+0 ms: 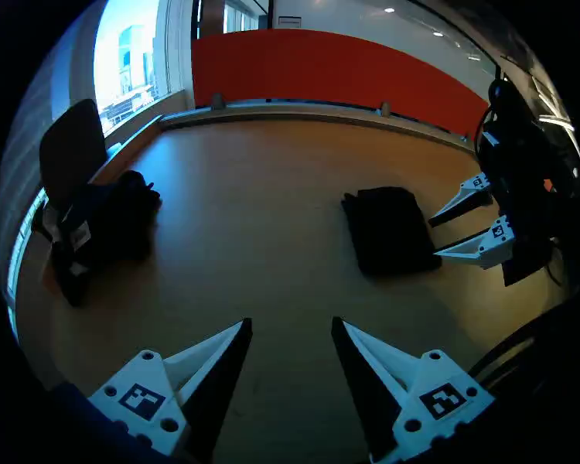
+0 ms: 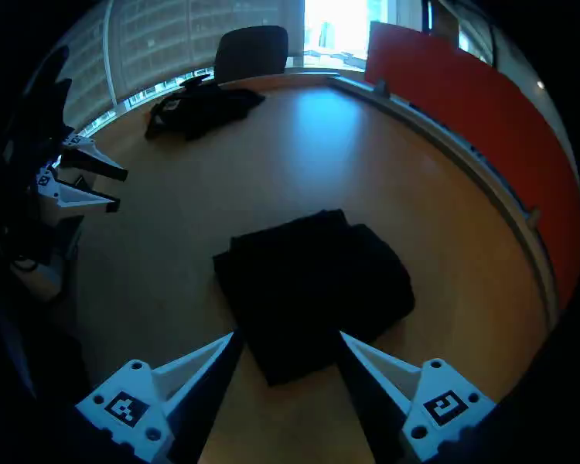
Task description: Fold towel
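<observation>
Currently holding the left tongs (image 1: 290, 321) spread wide, gripping nothing, hovering over bare wooden desk (image 1: 274, 201). Seeing the dark towel (image 1: 390, 228) lying folded into a thick rectangle on the desk, ahead and to the right in the left gripper view. Holding the right tongs (image 2: 290, 344) open too, gripping nothing, straddling the towel's near edge in the right gripper view; not managing to tell whether touching the cloth. Noting a dark bundle (image 2: 201, 104) resting at the far side of the desk, well apart from the towel, just beside a chair (image 2: 251, 50). Noting a red partition (image 2: 475, 124) running along the desk's far right edge.
</observation>
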A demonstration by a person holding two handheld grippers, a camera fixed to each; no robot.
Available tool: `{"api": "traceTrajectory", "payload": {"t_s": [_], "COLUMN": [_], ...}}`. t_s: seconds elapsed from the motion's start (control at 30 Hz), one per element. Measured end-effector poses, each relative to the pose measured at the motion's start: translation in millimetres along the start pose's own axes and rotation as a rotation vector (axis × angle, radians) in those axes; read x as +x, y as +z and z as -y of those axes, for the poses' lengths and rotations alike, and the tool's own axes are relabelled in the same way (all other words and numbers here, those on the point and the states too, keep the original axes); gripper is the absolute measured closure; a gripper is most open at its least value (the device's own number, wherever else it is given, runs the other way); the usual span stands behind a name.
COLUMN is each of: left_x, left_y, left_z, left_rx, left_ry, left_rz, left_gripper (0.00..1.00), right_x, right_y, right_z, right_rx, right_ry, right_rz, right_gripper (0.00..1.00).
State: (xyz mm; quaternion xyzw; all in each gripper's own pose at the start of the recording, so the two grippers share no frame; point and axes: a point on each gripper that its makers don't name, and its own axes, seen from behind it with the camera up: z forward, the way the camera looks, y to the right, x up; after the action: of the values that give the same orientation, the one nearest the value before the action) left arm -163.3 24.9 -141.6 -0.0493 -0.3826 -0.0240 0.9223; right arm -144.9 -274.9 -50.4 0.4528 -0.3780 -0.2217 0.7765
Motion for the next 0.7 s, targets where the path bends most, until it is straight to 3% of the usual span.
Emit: {"api": "traceTrajectory", "payload": {"t_s": [0.7], "left_x": [-4.6], "left_y": [-0.9], "left_z": [-2.0], "left_rx": [-0.002], "left_ry": [0.004], "left_rz": [0.005], "left_gripper": [0.25], "right_x": [-39.6], "right_y": [6.5], "right_z": [13.3], "right_rx": [-0.015], "right_ry": [0.073], "right_rz": [0.051], "right_gripper": [0.17]}}
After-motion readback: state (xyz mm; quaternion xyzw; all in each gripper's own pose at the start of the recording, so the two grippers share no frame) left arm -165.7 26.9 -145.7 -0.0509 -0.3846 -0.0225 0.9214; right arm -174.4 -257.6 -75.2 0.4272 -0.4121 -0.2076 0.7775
